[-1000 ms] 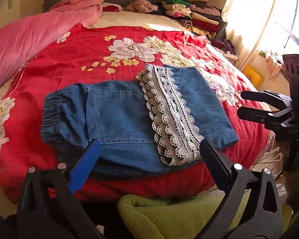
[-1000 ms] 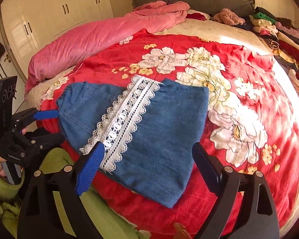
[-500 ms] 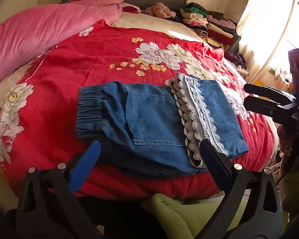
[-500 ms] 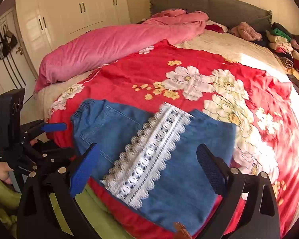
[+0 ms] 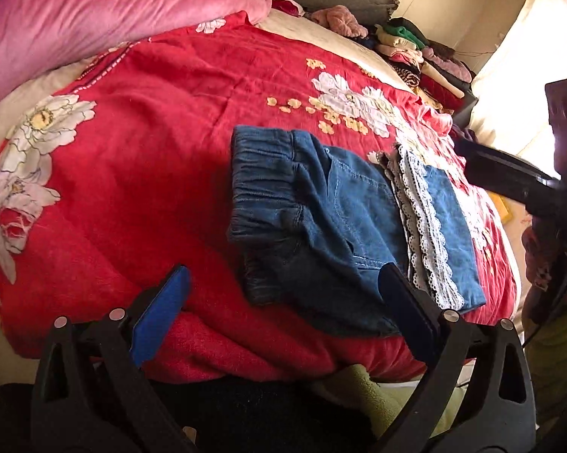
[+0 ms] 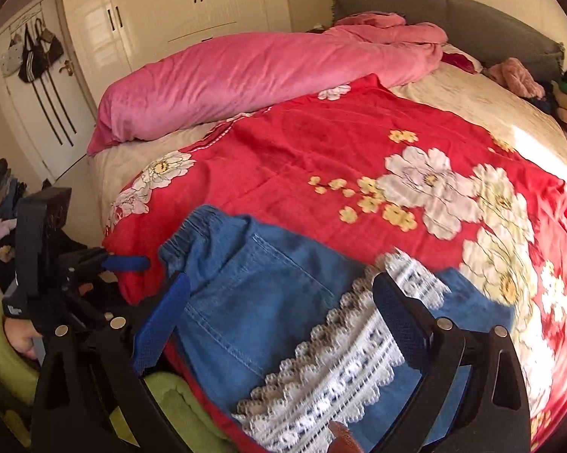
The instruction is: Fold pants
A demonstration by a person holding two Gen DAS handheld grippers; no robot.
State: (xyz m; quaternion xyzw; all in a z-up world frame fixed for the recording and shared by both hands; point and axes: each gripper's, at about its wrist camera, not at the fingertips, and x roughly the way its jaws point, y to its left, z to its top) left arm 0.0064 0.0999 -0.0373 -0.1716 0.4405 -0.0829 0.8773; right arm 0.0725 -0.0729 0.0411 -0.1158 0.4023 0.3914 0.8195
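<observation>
folded blue denim pants with a white lace band (image 5: 343, 222) lie on the red floral bed cover (image 5: 151, 143). the left tool (image 5: 283, 302) and right tool (image 6: 279, 309) are both spread wide, holding nothing.

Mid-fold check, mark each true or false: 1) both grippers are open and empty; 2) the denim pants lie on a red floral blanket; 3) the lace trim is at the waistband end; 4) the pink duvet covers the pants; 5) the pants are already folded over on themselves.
1) True: the left gripper and the right gripper both stand open, holding nothing.
2) True: the denim pants lie on the red floral blanket.
3) False: the lace trim sits away from the elastic waistband.
4) False: the pink duvet lies apart, further up the bed.
5) True: the lace-edged hems lie on top of the upper part.
</observation>
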